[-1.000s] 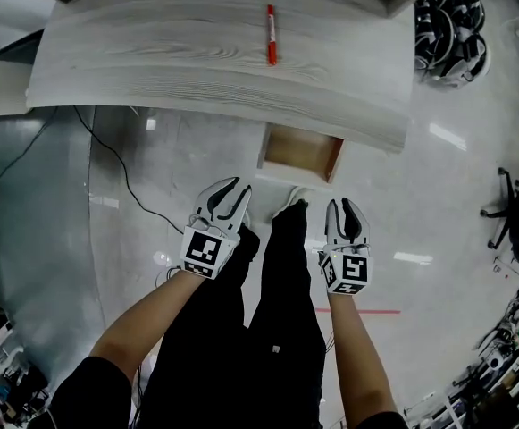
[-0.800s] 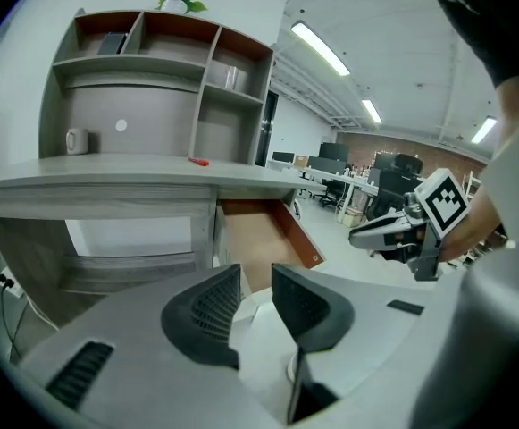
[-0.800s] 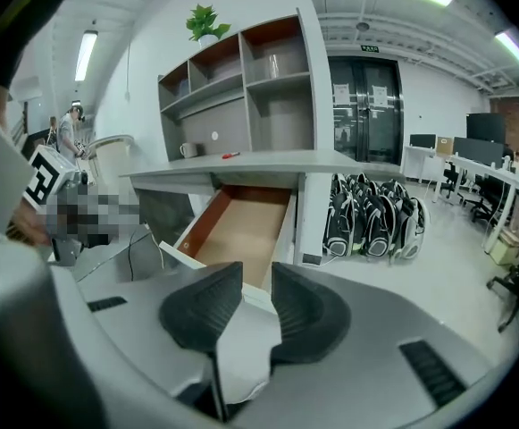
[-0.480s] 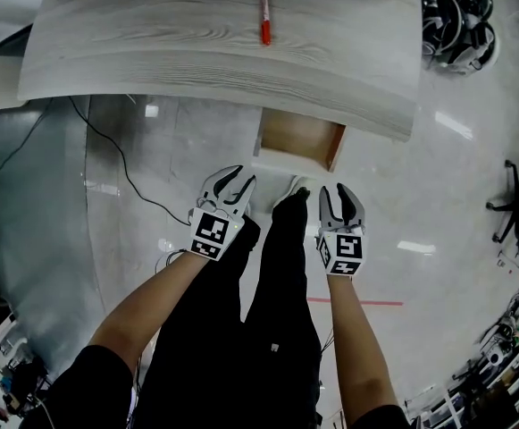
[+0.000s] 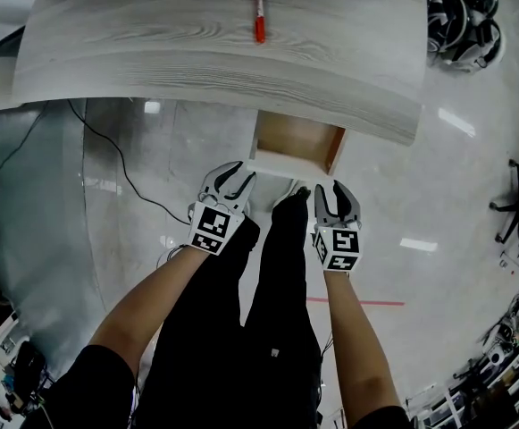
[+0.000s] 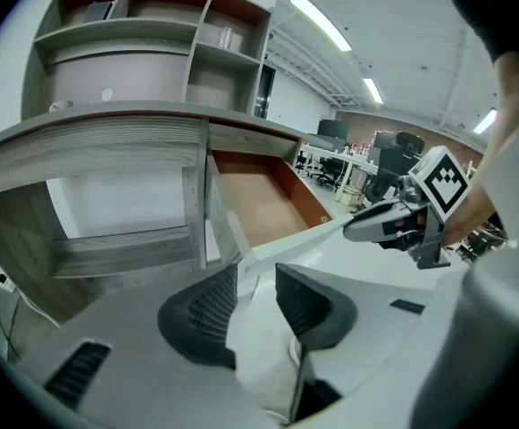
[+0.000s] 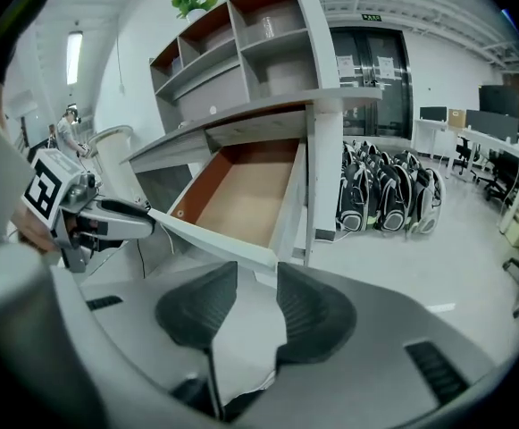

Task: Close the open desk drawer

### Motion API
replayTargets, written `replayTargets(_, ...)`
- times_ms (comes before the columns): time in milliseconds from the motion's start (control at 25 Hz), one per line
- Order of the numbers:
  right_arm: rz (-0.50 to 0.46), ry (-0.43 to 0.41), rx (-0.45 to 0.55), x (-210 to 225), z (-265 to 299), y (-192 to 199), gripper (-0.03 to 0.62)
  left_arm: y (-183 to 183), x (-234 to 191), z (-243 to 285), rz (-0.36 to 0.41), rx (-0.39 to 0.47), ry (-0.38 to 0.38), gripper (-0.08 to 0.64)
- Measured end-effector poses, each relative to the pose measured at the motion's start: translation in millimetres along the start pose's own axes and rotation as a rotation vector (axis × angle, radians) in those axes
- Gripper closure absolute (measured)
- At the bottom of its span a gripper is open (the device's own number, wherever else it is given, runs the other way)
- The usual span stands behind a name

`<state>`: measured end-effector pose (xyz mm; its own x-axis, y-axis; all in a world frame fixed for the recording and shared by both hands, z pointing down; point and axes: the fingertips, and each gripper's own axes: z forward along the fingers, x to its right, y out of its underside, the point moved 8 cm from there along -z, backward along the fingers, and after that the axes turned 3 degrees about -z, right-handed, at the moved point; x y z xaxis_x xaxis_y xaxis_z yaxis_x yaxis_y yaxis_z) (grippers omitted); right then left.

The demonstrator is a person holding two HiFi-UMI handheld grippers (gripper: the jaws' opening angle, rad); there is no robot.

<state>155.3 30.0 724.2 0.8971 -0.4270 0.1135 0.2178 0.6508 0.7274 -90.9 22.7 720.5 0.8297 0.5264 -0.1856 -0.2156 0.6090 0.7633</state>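
On the left gripper (image 6: 255, 271) I see the jaws apart, having just been opening, with nothing clamped. Its gap frames the left corner of the drawer (image 6: 259, 195) front, which sits just past the tips. The right gripper (image 7: 256, 271) matches: jaws apart after just opening, nothing between the pads, and the right corner of the front just beyond the tips. I can't tell from any view whether either tip touches the panel.

As I judge it, nothing of the closing is done yet. In the head view the drawer (image 5: 295, 141) sits at centre frame, pulled well out from under the desk (image 5: 196, 52), its brown floor bare. A pen (image 5: 259, 12) lies on the desk at top centre. What's left is the whole push: set the tips against the front and drive it in until it's flush.

Both grippers slant forward and down toward the front, the left gripper (image 5: 241, 172) near its left end and the right gripper (image 5: 335, 190) near its right end. Their marker cubes face up at me, and both forearms reach down on either side of my legs.
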Motion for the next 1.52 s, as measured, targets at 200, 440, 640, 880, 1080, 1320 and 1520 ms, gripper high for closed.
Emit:
replayTargets(200,0.04,-0.01,0.008,1.4,3.0,-0.7,0.456,-4.2,2.1,9.8,0.022,-0.001,-0.001,0.428)
replayTargets(440,0.031,-0.007,-0.007,1.2,3.8,-1.1,0.456,-4.4,4.2,9.2,0.001,-0.003,-0.018,0.431)
replayTargets(640,0.036,0.02,-0.012,1.1,4.7,-2.7,0.456,-7.0,4.4,8.5,-0.008,-0.018,-0.028,0.431)
replayTargets(880,0.046,0.042,0.048,-0.4,-11.6,-15.8,0.462,-24.7,8.7,-4.7,-0.024,0.02,-0.03,0.433)
replayTargets(1080,-0.024,0.072,0.111,-1.0,-25.6,-36.5,0.468,-48.7,12.0,-17.2,-0.076,0.064,-0.051,0.431)
replayTargets(1320,-0.03,0.079,0.144,-2.1,-27.3,-50.0,0.468,-64.2,7.4,-20.4,-0.083,0.076,-0.069,0.431)
replayTargets(1520,-0.012,0.087,0.15,1.7,-20.0,-56.8,0.468,-71.5,1.2,-13.7,-0.095,0.084,-0.073,0.431)
